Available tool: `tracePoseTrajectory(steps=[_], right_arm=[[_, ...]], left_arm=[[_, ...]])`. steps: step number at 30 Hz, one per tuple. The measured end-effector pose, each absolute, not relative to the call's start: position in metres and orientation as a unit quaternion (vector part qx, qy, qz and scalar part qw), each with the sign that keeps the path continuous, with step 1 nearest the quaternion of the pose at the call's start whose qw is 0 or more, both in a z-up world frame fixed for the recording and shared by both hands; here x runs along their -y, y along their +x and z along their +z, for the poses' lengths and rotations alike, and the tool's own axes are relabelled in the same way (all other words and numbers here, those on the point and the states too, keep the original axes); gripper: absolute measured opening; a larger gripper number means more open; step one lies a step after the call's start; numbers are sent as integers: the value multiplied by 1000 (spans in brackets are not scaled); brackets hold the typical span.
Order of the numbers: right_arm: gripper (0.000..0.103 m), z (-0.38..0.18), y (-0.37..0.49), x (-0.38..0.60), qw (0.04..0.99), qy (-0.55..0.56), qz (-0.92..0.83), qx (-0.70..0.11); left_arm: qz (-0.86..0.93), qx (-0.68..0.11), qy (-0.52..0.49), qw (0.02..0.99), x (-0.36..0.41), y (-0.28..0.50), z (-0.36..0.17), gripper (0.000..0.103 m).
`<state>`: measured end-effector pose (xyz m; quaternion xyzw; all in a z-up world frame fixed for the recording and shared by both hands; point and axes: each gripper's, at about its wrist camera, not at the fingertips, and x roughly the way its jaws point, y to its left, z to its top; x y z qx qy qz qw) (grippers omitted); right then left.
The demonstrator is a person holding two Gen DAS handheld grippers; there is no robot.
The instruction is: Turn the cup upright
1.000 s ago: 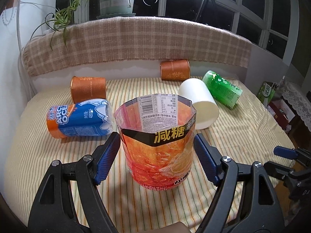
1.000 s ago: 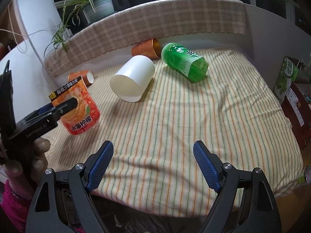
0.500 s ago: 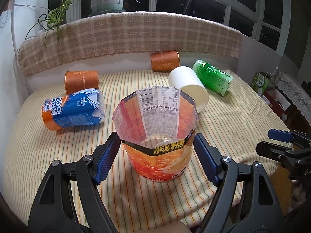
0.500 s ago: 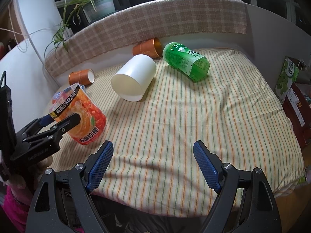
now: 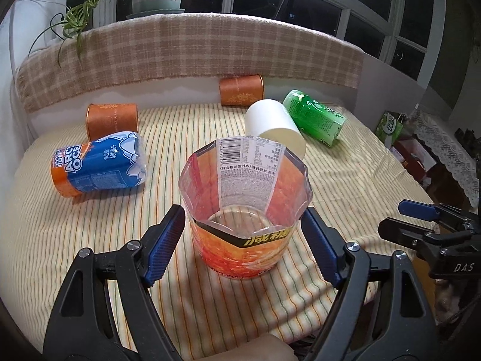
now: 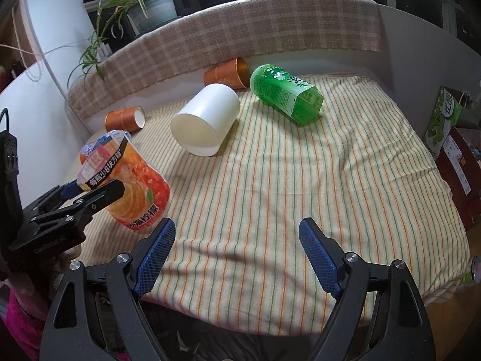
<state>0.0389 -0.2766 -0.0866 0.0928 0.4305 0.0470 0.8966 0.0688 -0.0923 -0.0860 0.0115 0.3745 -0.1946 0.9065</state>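
One second ago the orange cup (image 5: 243, 240) was held higher and seen more from the side; now it has been lowered, mouth up, onto the striped cloth (image 5: 90, 225), so the flip is judged nearly finished. It is grasped by the left gripper (image 5: 243, 210), whose pads seem pressed on both sides, while the right gripper (image 6: 237, 222) is kept spread and empty. Only from the right wrist is a lean seen, whereas the open mouth is shown by the left wrist.
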Motion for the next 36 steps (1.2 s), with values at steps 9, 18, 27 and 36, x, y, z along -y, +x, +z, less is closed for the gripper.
tracePoseTrajectory(steps=[9, 18, 27, 36], right_arm=[[85, -84, 38, 274, 902, 84, 39, -422], [85, -72, 33, 260, 920, 46, 33, -388], [86, -55, 24, 245, 943, 12, 26, -332], [93, -42, 14, 239, 962, -4, 1, -273]], left_arm=[[-203, -379, 1, 903, 85, 61, -83, 92], [-183, -356, -9, 916, 60, 43, -69, 92], [-102, -259, -3, 960, 35, 15, -28, 103], [-56, -218, 4, 974, 23, -1, -13, 103]])
